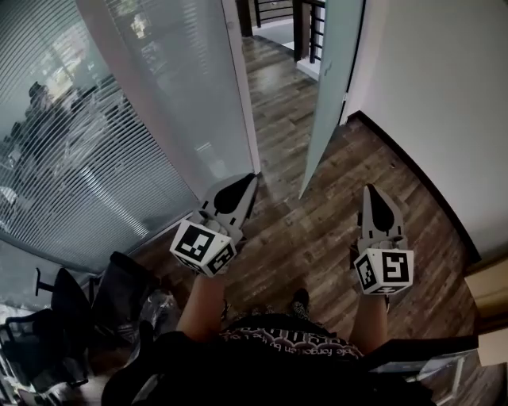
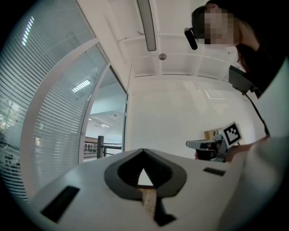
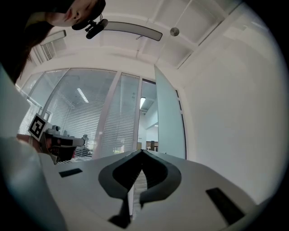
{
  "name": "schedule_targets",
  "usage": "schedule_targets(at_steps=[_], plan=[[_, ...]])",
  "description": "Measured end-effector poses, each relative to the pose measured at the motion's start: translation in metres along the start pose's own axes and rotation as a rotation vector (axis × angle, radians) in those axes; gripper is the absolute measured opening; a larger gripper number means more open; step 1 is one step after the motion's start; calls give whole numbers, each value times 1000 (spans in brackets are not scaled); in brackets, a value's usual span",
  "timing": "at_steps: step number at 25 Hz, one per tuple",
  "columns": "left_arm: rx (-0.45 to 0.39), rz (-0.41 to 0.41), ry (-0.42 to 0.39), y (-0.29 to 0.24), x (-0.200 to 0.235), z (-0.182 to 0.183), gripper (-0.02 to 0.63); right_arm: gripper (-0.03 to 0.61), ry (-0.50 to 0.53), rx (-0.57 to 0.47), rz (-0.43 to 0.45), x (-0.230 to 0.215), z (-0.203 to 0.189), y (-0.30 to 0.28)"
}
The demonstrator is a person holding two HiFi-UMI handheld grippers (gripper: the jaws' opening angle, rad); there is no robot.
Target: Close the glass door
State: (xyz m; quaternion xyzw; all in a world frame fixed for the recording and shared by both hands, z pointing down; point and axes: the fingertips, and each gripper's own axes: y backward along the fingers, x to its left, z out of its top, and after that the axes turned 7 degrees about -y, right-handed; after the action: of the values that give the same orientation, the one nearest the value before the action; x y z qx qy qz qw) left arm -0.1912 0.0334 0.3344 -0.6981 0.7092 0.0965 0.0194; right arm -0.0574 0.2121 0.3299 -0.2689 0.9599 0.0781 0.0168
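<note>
The frosted glass door (image 1: pixel 329 95) stands swung open into the room, its free edge towards me and its back near the white wall (image 1: pixel 444 103). In the right gripper view the door (image 3: pixel 170 126) rises just right of the doorway. My left gripper (image 1: pixel 251 182) points at the foot of the white door-frame post (image 1: pixel 238 87), short of it and empty. My right gripper (image 1: pixel 371 190) hangs to the right of the door's lower corner, apart from it. Both grippers are shut on nothing: left gripper (image 2: pixel 143 151), right gripper (image 3: pixel 142 152).
A glass wall with blinds (image 1: pixel 95 135) runs along the left. Black office chairs (image 1: pixel 48 325) crowd the lower left. A dark railing (image 1: pixel 305 24) stands beyond the doorway. A cardboard box (image 1: pixel 488 293) sits by the right wall. Wood floor (image 1: pixel 317 230) lies ahead.
</note>
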Motion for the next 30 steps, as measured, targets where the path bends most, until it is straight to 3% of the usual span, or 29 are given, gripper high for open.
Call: schedule_targets(at_steps=[6, 15, 23, 30], plan=[[2, 75, -18, -53, 4, -1, 2, 3, 13, 15, 77, -49, -3, -44], [26, 154, -26, -93, 16, -11, 2, 3, -8, 25, 162, -84, -12, -95], [29, 196, -30, -141, 56, -25, 2, 3, -16, 43, 155, -108, -27, -153], [-7, 152, -45, -215, 107, -29, 2, 3, 20, 43, 147, -128, -27, -225]])
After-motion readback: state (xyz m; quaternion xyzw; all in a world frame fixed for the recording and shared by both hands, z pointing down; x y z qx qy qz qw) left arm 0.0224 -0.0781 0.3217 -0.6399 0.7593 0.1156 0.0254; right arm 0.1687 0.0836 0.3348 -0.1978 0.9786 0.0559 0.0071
